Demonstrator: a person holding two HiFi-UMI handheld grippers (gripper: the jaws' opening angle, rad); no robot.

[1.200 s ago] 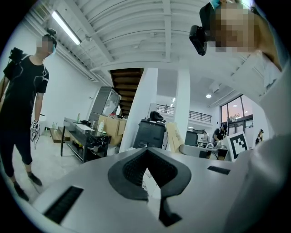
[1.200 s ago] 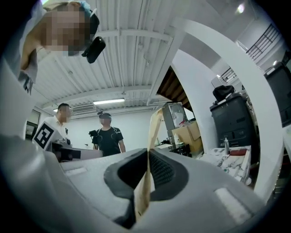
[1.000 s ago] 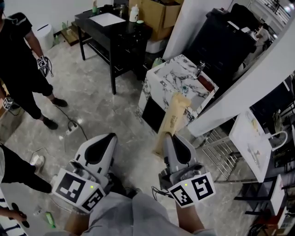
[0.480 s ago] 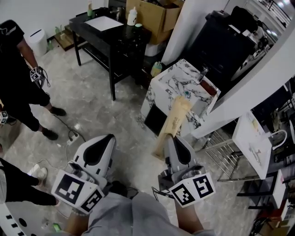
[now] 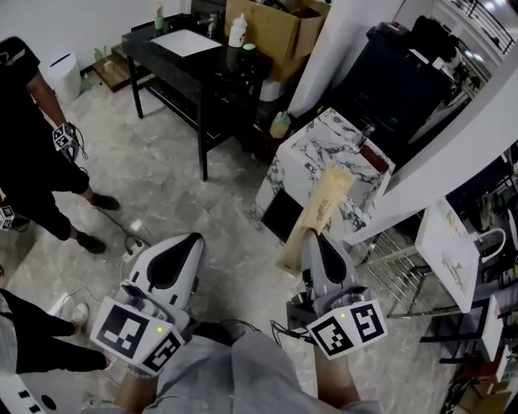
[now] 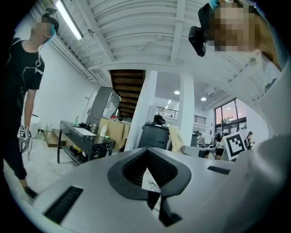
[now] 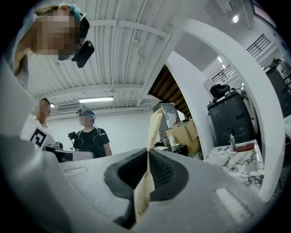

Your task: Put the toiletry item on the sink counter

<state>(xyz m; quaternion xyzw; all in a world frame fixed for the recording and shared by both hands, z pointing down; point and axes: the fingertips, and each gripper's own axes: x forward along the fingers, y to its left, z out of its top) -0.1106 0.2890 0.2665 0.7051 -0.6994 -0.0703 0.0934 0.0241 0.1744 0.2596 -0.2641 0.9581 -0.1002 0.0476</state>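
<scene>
In the head view my right gripper (image 5: 312, 239) is shut on the lower end of a long flat tan paper packet (image 5: 317, 212). The packet slants up toward the marble-patterned sink counter (image 5: 317, 139), and its top overlaps the counter's near edge; a faucet (image 5: 366, 132) stands at the counter's back. The right gripper view shows the packet (image 7: 146, 182) edge-on, pinched between the dark pads (image 7: 161, 170). My left gripper (image 5: 180, 246) hangs lower left over the floor, jaws together and nothing in them; the left gripper view shows the same (image 6: 148, 169).
A black desk (image 5: 191, 58) with bottles and a cardboard box (image 5: 275, 24) stand at the back. A person in black (image 5: 32, 129) stands at left, with a power strip (image 5: 132, 230) on the floor. A black cabinet (image 5: 396, 77), wire rack (image 5: 398, 279) and white panel (image 5: 447, 252) are right.
My right gripper and the packet have shifted a little right and forward, toward the marble counter. The left gripper has kept its place in view.
</scene>
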